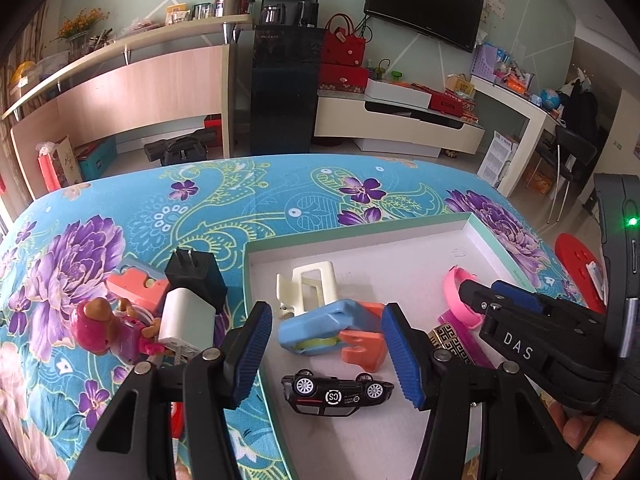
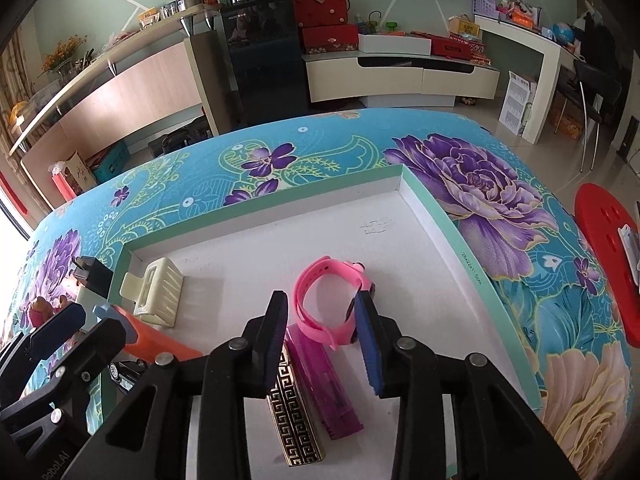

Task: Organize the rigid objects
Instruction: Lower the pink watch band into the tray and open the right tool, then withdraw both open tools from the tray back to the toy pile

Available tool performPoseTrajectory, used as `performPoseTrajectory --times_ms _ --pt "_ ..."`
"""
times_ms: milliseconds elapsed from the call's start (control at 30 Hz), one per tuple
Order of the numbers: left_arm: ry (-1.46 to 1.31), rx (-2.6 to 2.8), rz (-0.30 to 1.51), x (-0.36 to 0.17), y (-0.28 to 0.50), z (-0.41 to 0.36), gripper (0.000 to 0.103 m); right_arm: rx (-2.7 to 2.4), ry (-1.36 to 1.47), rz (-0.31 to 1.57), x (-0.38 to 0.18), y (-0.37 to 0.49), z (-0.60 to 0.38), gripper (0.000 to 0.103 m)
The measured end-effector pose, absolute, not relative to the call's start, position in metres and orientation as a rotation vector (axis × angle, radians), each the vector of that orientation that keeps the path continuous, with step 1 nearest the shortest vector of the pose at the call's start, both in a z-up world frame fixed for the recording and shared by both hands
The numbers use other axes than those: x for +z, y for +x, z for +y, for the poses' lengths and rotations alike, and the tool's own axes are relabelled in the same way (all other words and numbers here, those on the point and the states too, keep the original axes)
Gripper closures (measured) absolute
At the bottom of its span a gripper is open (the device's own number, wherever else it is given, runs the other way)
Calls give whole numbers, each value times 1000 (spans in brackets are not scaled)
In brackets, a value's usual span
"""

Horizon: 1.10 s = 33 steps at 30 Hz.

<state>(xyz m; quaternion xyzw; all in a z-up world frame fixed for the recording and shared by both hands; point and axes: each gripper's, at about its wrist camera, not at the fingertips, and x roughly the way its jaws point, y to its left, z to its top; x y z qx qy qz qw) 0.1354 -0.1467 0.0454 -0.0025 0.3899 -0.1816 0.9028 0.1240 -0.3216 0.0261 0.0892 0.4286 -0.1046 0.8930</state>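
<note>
Jaws of the right gripper stand partly apart, gripping nothing: the pink watch lies in the gap between them, its strap loop just off the left pad and its body close against the right pad's tip, though whether that pad touches it cannot be told. Under the gap, toward 6 o'clock, a translucent purple lighter and a gold-and-black patterned lighter lie side by side on the white floor of the shallow box.

Jaws of the left gripper stand about half open and hold nothing. Between its blue pads lies a blue, green and orange plastic piece. At 6 o'clock from that piece, a black toy car rests upside down, wheels up. At 12 o'clock from it stands a cream plastic clip.

Outside the box's left wall, toward 9 o'clock, a white charger, a black charger, a pink block and a small doll are bunched on the floral blue cloth. At 3 o'clock, off the cloth, a red stool shows.
</note>
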Motion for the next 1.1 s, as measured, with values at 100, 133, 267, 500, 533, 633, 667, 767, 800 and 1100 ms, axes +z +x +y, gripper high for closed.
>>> performPoseTrajectory --times_ms 100,133,267,500,533,633,667,767,800,1100 --pt "-18 -351 789 50 135 -137 34 -204 180 880 29 124 -318 59" --pt "-25 -341 784 52 135 -133 31 -199 181 876 30 124 -316 54" --pt "-64 -289 769 58 136 -114 19 -167 186 867 33 126 -308 50" --pt "-109 -188 734 65 135 -78 0 -116 153 857 36 131 -287 32" --pt "-116 -175 731 66 135 -72 0 -112 151 855 36 131 -284 30" --pt "-140 -136 726 67 134 -56 0 -94 151 849 37 133 -278 29" --pt "-147 -124 726 67 134 -52 0 -92 150 847 37 133 -276 26" --pt "-163 -80 725 67 133 -36 0 -92 140 837 37 134 -270 14" --pt "-167 -64 726 67 133 -31 0 -88 137 836 38 135 -268 14" --pt "-221 50 717 66 128 16 0 -62 92 799 43 135 -246 8"
